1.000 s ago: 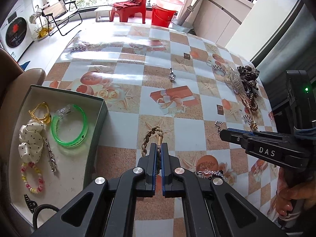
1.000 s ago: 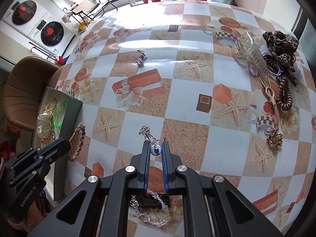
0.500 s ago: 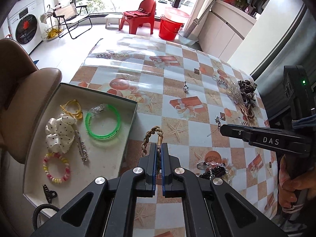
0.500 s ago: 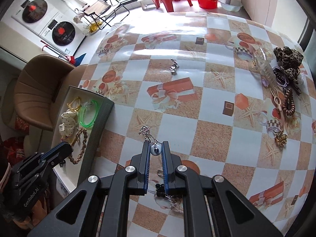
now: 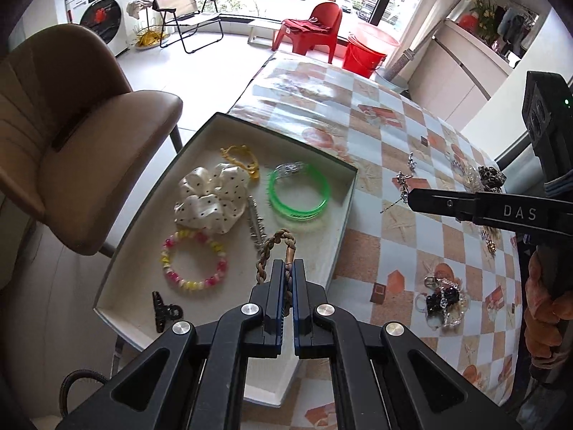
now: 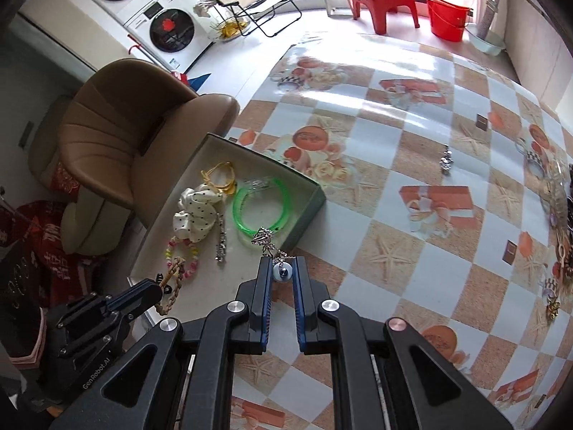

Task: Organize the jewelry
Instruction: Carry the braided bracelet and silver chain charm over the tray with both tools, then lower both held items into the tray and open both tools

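Note:
My left gripper (image 5: 287,264) is shut on a brown braided bracelet (image 5: 274,249), held above the shallow box (image 5: 340,222) at the table's left edge. The same bracelet (image 6: 172,285) hangs from that gripper in the right wrist view. My right gripper (image 6: 281,263) is shut on a round blue bead pendant (image 6: 281,273) whose silver chain (image 6: 263,238) dangles over the box's near right corner (image 6: 308,215). In the box lie a green bangle (image 5: 299,197), a white dotted scrunchie (image 5: 209,202), a pink and yellow bead bracelet (image 5: 193,263), a yellow band (image 5: 241,157), a silver clip (image 5: 255,227) and a black claw clip (image 5: 163,311).
A tan chair (image 5: 78,143) stands close beside the box. On the checked tablecloth (image 6: 412,251) lie a small silver piece (image 6: 446,159), a heap of beads and rings (image 5: 442,302), and hair clips at the far right edge (image 5: 490,175). A person's hand (image 5: 544,308) holds the right gripper's handle.
Both grippers have carried their pieces left from over the table to the box. The box now lies under the left gripper, and the chain hangs at its corner.

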